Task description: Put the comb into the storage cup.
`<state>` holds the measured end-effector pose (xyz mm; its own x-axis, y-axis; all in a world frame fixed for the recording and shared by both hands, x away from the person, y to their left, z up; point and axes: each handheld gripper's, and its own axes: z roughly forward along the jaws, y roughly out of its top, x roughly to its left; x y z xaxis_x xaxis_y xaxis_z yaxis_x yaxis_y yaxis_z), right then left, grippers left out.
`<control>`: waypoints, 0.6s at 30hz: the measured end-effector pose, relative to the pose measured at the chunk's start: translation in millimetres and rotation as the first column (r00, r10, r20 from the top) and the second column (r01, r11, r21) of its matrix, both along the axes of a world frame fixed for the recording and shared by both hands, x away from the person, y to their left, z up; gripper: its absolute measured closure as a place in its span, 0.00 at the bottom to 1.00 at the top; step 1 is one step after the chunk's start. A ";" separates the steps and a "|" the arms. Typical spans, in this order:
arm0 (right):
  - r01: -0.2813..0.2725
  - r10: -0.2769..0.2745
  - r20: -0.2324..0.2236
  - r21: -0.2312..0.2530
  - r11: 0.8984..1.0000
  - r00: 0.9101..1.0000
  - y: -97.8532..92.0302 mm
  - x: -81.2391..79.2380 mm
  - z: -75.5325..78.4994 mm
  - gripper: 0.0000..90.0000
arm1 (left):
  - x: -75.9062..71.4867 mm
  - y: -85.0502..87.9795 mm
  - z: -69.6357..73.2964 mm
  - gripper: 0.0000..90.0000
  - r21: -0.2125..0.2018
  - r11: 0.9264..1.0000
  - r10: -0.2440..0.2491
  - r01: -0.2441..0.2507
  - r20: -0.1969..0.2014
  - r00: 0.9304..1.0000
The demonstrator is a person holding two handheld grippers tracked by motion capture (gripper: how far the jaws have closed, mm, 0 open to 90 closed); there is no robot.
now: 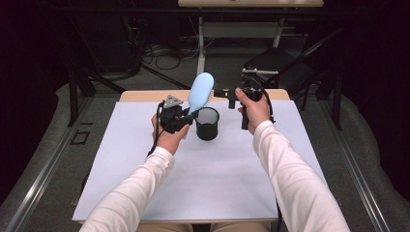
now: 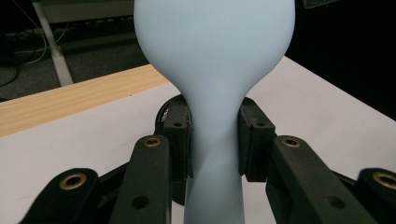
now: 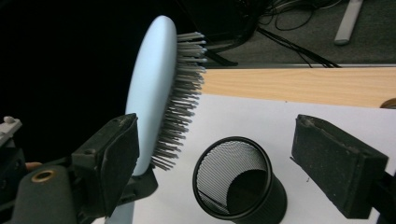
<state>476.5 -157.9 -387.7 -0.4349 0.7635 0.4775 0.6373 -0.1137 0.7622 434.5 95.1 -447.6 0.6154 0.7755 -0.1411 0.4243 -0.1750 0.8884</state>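
Gleaming pale-blue hairbrush (image 1: 200, 92), grey bristles

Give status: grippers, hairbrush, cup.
Left gripper shut on hairbrush handle, head up. Right gripper open, holding nothing. Mesh cup upright beside the brush, empty, nothing blocking it.

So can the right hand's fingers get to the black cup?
Probably yes. The right gripper is open and holds nothing, and the black mesh cup stands uncovered on the table; the blue hairbrush, held by the left gripper, is beside it.
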 end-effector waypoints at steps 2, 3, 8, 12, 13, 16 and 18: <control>-0.003 0.003 0.006 0.007 1.000 1.000 0.6 0.0 0.2 0.16 | -0.3 -1.0 -0.2 0.77 0.003 1.000 -0.002 0.002 0.002 1.000; -0.006 0.006 0.004 0.017 1.000 1.000 0.7 0.0 0.4 0.16 | -0.3 -1.3 -0.4 0.77 0.002 1.000 -0.005 0.005 0.002 1.000; -0.019 0.019 -0.001 0.023 1.000 1.000 2.1 0.2 -0.1 0.16 | -0.9 -3.2 -0.8 0.77 0.002 1.000 -0.010 0.010 0.001 1.000; -0.023 0.024 -0.021 0.032 0.999 1.000 3.5 1.2 -1.3 0.16 | -1.3 -4.9 -1.2 0.77 -0.001 1.000 -0.013 0.013 0.001 1.000; -0.026 0.026 -0.018 0.029 0.999 0.999 3.7 1.3 -1.5 0.16 | -1.5 -5.2 -1.2 0.77 -0.001 1.000 -0.014 0.014 0.001 1.000; -0.037 0.038 -0.021 0.031 0.999 0.999 4.7 1.8 -1.8 0.16 | -1.7 -5.9 -1.3 0.77 -0.001 1.000 -0.017 0.017 0.004 1.000; -0.050 0.051 -0.027 0.031 0.998 0.998 5.8 2.0 -2.3 0.16 | -1.9 -6.3 -1.4 0.77 0.000 1.000 -0.020 0.020 0.003 1.000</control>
